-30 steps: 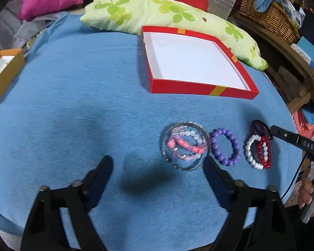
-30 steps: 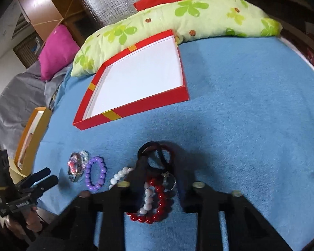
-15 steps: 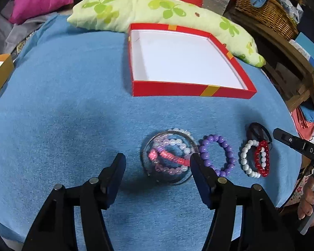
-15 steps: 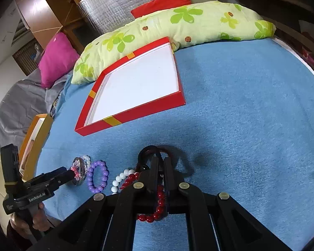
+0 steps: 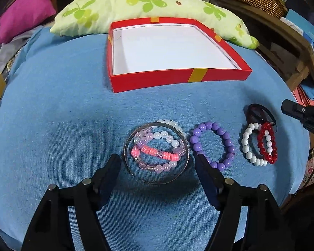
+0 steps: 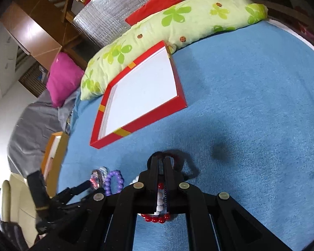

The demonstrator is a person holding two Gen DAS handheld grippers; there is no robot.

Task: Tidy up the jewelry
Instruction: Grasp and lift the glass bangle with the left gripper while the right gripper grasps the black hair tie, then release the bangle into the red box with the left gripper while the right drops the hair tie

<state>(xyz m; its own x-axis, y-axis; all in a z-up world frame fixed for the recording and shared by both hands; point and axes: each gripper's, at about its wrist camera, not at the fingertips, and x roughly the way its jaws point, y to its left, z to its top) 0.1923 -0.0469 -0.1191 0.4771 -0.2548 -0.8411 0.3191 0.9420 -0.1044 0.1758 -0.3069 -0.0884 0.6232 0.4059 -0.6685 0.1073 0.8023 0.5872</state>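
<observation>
Both tongs down at the bracelet row, red box [image 5: 178, 77] behind it unfilled.
Left gripper [image 5: 158, 163] opening, astride the silver bangle [image 5: 156, 152] without touching it; right gripper [image 6: 161, 165] clamped on the red-and-white bracelets [image 6: 158, 215]. Risk: loose beaded bracelets [image 5: 157, 148] inside the bangle spill when lifted.

The left gripper [image 5: 158, 160] angles steeply down near the front edge of the blue-covered surface, its jaws opening with nothing pressed. The right gripper [image 6: 161, 165] tilts down nearby, jaws pressed together.
</observation>
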